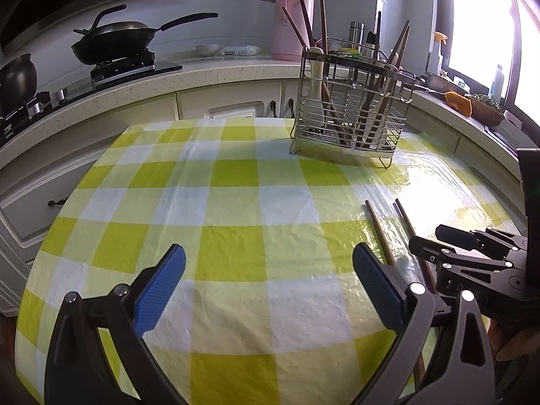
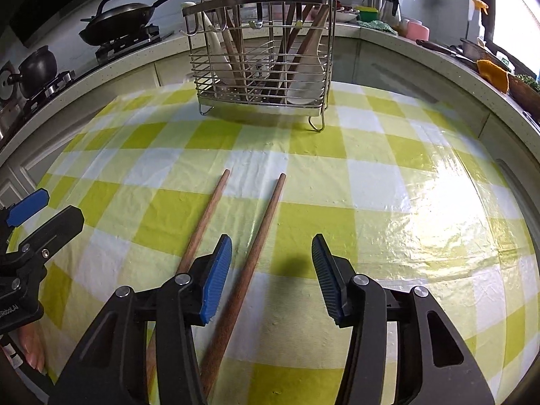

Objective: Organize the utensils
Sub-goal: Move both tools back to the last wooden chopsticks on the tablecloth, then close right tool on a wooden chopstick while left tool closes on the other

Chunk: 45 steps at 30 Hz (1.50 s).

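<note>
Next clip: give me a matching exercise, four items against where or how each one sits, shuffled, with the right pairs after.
Items:
1. wire utensil rack
2. two loose chopsticks
3. black wok
4. pink thermos

Places:
A. flat on the checked tablecloth, near the right gripper
B. on the stove burner
C. upright at the far side of the table, holding utensils
D. on the counter behind the rack

Pairs: 1-C, 2-A, 3-B, 4-D
</note>
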{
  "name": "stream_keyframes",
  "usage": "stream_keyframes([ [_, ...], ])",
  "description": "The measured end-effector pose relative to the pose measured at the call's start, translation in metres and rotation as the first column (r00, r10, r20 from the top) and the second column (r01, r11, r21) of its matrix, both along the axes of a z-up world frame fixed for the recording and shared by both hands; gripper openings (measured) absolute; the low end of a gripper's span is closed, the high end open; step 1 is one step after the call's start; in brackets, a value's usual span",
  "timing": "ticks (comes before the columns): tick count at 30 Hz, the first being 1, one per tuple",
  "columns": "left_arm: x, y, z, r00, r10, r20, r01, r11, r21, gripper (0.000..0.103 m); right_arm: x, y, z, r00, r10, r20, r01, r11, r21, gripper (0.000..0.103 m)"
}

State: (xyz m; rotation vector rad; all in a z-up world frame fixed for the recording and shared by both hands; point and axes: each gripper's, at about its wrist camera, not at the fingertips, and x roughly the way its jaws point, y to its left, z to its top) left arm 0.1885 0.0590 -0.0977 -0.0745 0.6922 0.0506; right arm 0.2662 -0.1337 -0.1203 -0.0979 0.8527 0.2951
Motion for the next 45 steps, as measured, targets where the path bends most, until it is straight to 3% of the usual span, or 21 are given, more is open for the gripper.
stream_keyframes([
  [6,0.002,0.001,-0.001,1.0,-0.002,-0.008,0.002,1.0,-0.004,0.096,0.005,0.005,-0.003,1.0,0.006,-0.008,-0.006,1.0,-0.03,0.04],
  [13,0.005,-0.008,-0.003,1.0,-0.014,-0.023,0.014,1.0,0.008,0.096,0.004,0.004,-0.002,0.999,0.032,-0.003,-0.032,0.998,-0.052,0.011],
  [24,0.024,-0.05,-0.006,0.991,-0.104,-0.088,0.107,0.994,0.037,0.094,-0.005,-0.034,-0.002,1.0,0.015,-0.006,-0.015,1.0,-0.005,0.006],
  [33,0.045,-0.094,-0.02,0.964,-0.196,-0.177,0.206,0.978,0.038,0.058,-0.006,-0.056,-0.003,1.0,-0.007,-0.023,0.008,0.999,0.048,0.006],
  [37,0.051,-0.102,-0.028,0.956,-0.203,-0.213,0.213,0.977,0.024,0.04,-0.004,-0.059,-0.003,0.999,-0.005,-0.031,0.007,0.998,0.057,0.007],
  [39,0.05,-0.105,-0.029,0.958,-0.197,-0.208,0.212,0.976,0.051,0.032,-0.003,-0.06,-0.003,0.999,-0.003,-0.036,0.005,0.998,0.062,0.007],
  [42,0.05,-0.107,-0.03,0.957,-0.203,-0.205,0.219,0.974,0.058,0.024,-0.002,-0.061,-0.003,0.999,0.001,-0.043,0.002,0.998,0.067,0.007],
  [45,0.049,-0.107,-0.029,0.958,-0.207,-0.199,0.224,0.972,0.067,0.022,-0.001,-0.061,-0.002,0.999,0.005,-0.054,-0.002,0.998,0.061,0.007],
])
